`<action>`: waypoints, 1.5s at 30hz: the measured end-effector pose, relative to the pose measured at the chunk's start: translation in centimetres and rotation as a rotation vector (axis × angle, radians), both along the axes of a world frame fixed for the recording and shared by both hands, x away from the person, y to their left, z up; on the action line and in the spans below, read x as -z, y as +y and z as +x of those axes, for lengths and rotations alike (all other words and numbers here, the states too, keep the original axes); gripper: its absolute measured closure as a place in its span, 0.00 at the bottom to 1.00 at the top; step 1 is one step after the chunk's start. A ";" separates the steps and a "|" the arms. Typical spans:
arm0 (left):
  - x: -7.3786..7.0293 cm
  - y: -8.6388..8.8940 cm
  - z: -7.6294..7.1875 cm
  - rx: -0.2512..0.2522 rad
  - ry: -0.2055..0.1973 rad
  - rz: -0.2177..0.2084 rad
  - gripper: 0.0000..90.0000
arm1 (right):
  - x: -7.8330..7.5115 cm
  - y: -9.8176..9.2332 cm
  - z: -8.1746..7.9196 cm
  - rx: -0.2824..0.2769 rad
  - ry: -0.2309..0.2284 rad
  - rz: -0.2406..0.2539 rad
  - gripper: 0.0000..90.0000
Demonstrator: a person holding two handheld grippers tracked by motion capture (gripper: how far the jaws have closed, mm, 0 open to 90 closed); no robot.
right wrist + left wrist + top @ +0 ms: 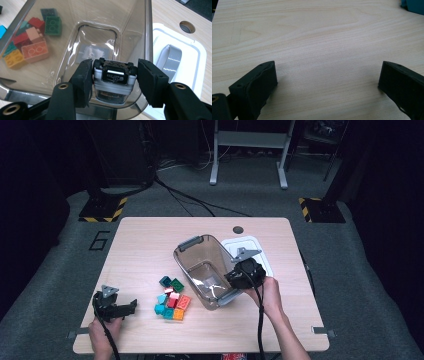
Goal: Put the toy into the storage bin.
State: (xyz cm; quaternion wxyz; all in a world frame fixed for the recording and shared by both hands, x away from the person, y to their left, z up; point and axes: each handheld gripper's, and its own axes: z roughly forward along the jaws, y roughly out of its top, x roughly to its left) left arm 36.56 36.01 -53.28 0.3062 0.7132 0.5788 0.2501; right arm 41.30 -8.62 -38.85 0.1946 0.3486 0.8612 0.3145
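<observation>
My right gripper (pixel 115 73) is shut on a small white-and-black wheeled toy (pixel 113 77), with a jaw pressed against each side. It hangs over the open mouth of a clear grey bin (pixel 75 15), near the bin's right rim (pixel 227 292) in the high view, where the right gripper (pixel 234 279) reaches in from the right. At the table's front left, my left gripper (pixel 131 306) rests low with its jaws wide apart. Between the left gripper's (pixel 327 80) jaws there is only bare wood.
A pile of coloured bricks (pixel 172 300) lies just left of the bin, visible through its wall (pixel 35 51). A white lid (pixel 250 245) with a grey handle (pixel 170 57) lies behind the bin on the right. A cable hole (pixel 238 229) marks the table's far edge.
</observation>
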 end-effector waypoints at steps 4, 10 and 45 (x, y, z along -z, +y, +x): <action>0.0 0.0 0.0 0.000 -0.001 0.000 0.02 | 0.1 -0.2 -0.3 -0.006 -0.014 -0.010 0.50; 0.0 0.0 0.0 0.000 -0.003 0.002 0.02 | -0.7 -1.0 -0.8 0.036 -0.009 0.049 0.38; -0.1 0.0 -0.1 0.005 0.001 -0.003 0.04 | 14.1 -13.2 -3.2 0.446 0.021 0.131 0.00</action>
